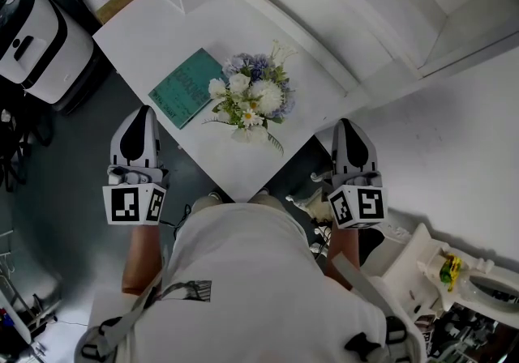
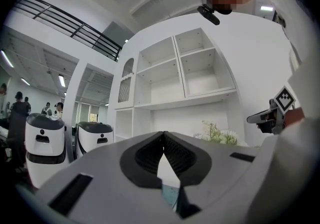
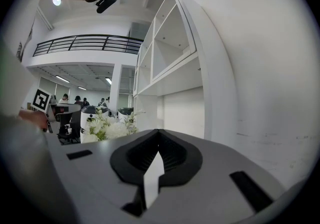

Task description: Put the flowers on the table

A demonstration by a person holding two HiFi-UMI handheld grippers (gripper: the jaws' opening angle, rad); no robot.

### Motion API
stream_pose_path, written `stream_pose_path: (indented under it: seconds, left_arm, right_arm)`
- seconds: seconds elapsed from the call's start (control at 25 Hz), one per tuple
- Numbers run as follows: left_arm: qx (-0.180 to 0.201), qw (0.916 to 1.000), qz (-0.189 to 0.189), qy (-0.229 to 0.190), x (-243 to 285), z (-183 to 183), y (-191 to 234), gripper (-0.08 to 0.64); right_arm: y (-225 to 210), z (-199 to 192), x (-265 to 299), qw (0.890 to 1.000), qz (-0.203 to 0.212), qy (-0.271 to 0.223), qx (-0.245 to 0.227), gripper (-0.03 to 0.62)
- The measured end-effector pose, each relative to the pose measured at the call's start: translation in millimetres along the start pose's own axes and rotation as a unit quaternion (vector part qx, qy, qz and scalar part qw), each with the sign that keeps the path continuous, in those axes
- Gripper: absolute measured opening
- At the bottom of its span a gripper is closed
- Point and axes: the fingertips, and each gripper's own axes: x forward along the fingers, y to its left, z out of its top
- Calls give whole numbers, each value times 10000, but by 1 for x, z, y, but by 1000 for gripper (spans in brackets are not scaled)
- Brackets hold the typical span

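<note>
White T-shirt (image 1: 243, 272), dark graphic print (image 1: 190, 290) on front. Grey harness straps (image 1: 357, 280) with black buckles. Small black head camera (image 2: 209, 14). Shell of left gripper (image 1: 143, 110) pale grey, black tapering centre; white marker cube (image 1: 134, 203) at rear with black square patterns. Same build on right gripper (image 1: 347, 123), with second marker cube (image 1: 357, 207). Ribbed black pads (image 2: 150, 155); black rectangular slots (image 2: 70, 193) in housing.

Flowers (image 1: 251, 100) on table (image 1: 162, 37); book (image 1: 188, 87) just left, touching.
</note>
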Motion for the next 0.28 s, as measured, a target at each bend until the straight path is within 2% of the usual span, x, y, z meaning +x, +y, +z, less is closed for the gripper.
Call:
stream_pose_path:
  seconds: [0.28]
  left_arm:
    - [-9,10000,-11,8,1,-1,1,15]
  right_arm:
    - [3,-3,1,10000,1,38,-23,10]
